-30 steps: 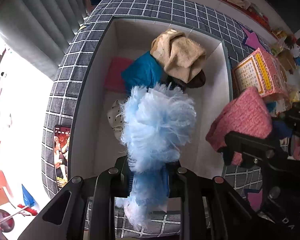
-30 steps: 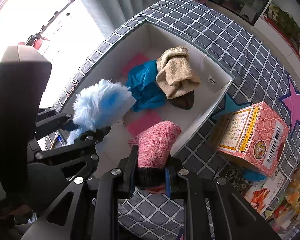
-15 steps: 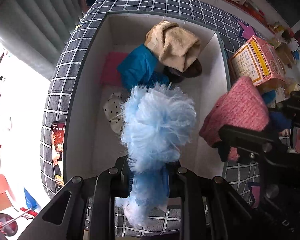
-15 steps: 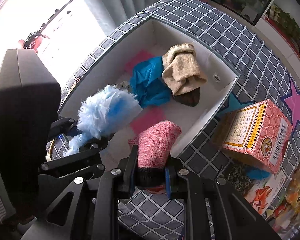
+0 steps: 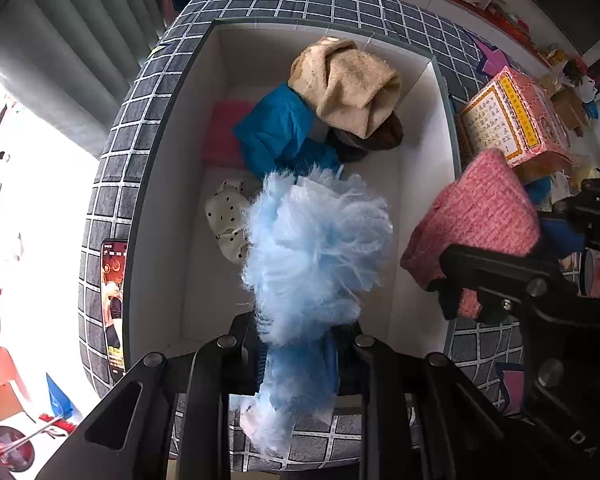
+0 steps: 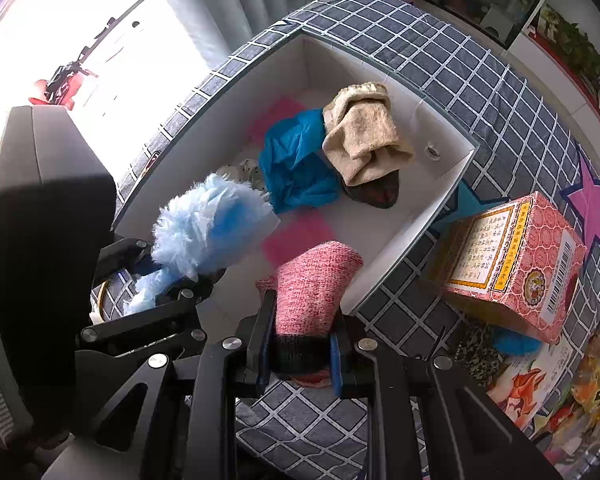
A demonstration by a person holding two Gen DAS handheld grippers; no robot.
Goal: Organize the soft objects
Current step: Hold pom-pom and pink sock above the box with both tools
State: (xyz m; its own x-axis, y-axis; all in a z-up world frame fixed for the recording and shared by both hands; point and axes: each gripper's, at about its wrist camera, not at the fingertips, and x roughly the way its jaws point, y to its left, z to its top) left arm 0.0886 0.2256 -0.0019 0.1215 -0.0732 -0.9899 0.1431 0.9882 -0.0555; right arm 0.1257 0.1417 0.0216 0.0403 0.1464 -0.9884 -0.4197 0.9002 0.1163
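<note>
Left wrist view, nearest first: the left hand-held gripper (image 5: 298,354) points straight down with its jaws clamped narrow on a fluffy blue duster (image 5: 316,248), whose fringe spreads up toward 12 o'clock over the middle of a white box (image 5: 160,240). At 3 o'clock the right hand-held gripper (image 5: 460,280) holds a pink knit sock (image 5: 476,220) just over the box's right wall. Inside the box, past the duster, a white cloth with black dots (image 5: 226,220) lies at 10 o'clock. Farther in lie a blue cloth (image 5: 276,132) and a flat pink cloth (image 5: 222,132) at 11 o'clock. A beige towel (image 5: 348,84) sits at 12 o'clock, on top of a dark brown piece (image 5: 372,140). The box rests on a dark checked cover (image 5: 148,92); whether that lies on a counter or a bed cannot be told. A phone (image 5: 114,304) lies on the cover at 9 o'clock, just beside the box. A pink patterned carton (image 5: 512,120) stands at 2 o'clock, outside the box.

Right wrist view: the right hand-held gripper (image 6: 300,356) is pinched tight on the sock's (image 6: 312,284) dark cuff, its pink part above the near corner of the box (image 6: 452,192). The duster (image 6: 208,228) sits at 9 o'clock in the left hand-held gripper (image 6: 172,280). The carton (image 6: 512,264) stands at 3 o'clock.
</note>
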